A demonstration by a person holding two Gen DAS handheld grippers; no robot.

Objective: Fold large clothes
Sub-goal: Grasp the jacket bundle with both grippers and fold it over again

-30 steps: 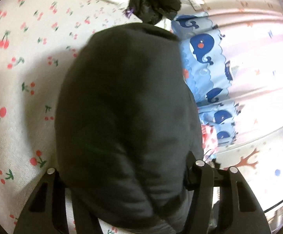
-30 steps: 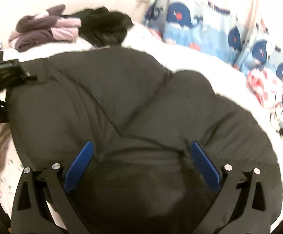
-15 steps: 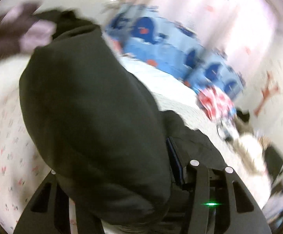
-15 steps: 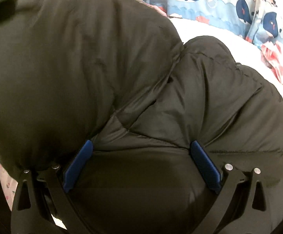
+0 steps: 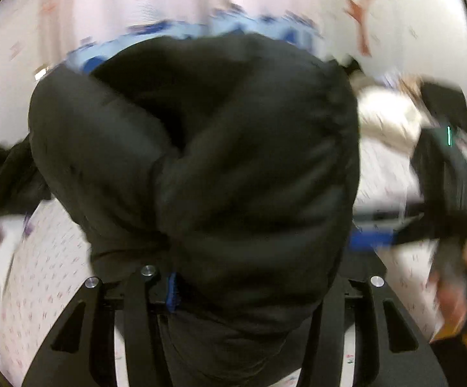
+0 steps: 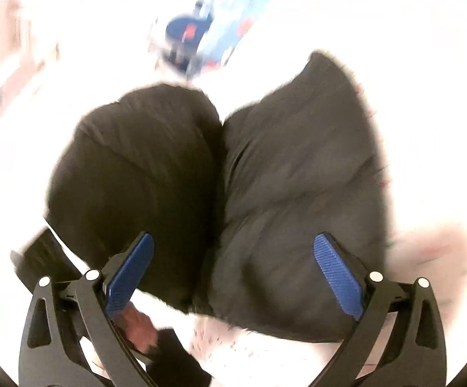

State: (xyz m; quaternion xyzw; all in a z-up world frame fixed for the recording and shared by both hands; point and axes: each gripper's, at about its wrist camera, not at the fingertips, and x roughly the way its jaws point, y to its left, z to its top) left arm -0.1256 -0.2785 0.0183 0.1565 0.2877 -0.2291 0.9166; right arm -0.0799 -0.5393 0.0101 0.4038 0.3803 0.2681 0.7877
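The left hand-held gripper clamps a bulging fold of the black puffer jacket (both views are blurred), while the right hand-held gripper stands open over it.

Left gripper clamped, right gripper agape

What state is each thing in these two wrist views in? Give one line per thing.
black puffy jacket: bunched, doubled over into two lobes.
left gripper: shut on the jacket, fabric filling the gap.
right gripper: open, pads clear of the jacket.
bed sheet: spread flat under the jacket.
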